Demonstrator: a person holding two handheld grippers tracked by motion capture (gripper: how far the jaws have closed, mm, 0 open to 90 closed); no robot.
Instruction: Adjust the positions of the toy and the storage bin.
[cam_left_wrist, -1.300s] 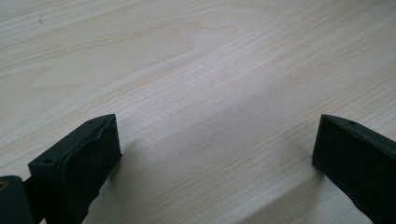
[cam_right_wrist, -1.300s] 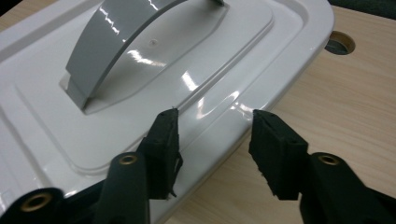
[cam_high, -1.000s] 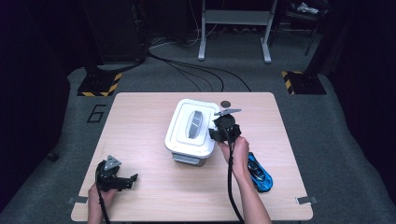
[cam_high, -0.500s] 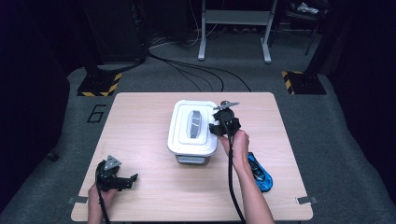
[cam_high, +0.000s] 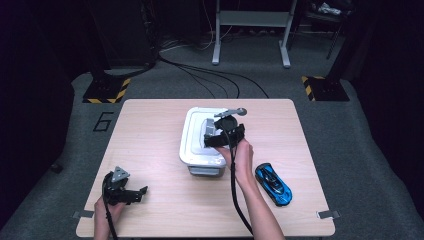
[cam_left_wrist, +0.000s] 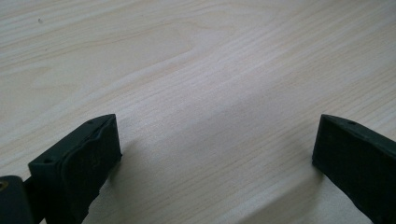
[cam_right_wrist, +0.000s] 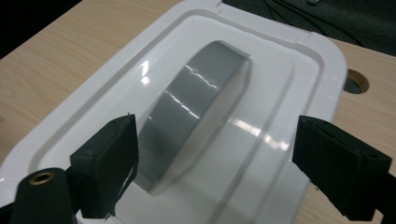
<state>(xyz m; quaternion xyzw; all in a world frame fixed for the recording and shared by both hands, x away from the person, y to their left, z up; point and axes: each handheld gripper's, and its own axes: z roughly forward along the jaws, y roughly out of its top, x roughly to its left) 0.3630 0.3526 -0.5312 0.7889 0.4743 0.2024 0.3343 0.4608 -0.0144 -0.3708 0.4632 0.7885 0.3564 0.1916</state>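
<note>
A white plastic box (cam_high: 194, 150) stands at the table's middle, its white lid (cam_right_wrist: 280, 154) on top. A grey arched handle (cam_right_wrist: 196, 116) runs along the lid's centre. My right gripper (cam_high: 211, 136) hovers just above the lid. Its jaws have just been opening and stand wide apart. The right gripper (cam_right_wrist: 215, 128) straddles the handle, and its pads (cam_right_wrist: 109, 163) are clear of it. My left gripper (cam_high: 142, 194) rests low at the table's front left. In its own view the left gripper (cam_left_wrist: 217, 123) is open, with bare wood between the jaws.
A blue toy car (cam_high: 273, 183) lies on the table right of my right forearm. A round cable hole (cam_right_wrist: 356, 80) sits in the tabletop just beyond the box. Black floor cables and a metal stand are behind the light wooden table (cam_high: 150, 135).
The right gripper's jaws have spread off the grey handle, and the hand has shifted slightly left and up over the lid. The left gripper has stayed put.
</note>
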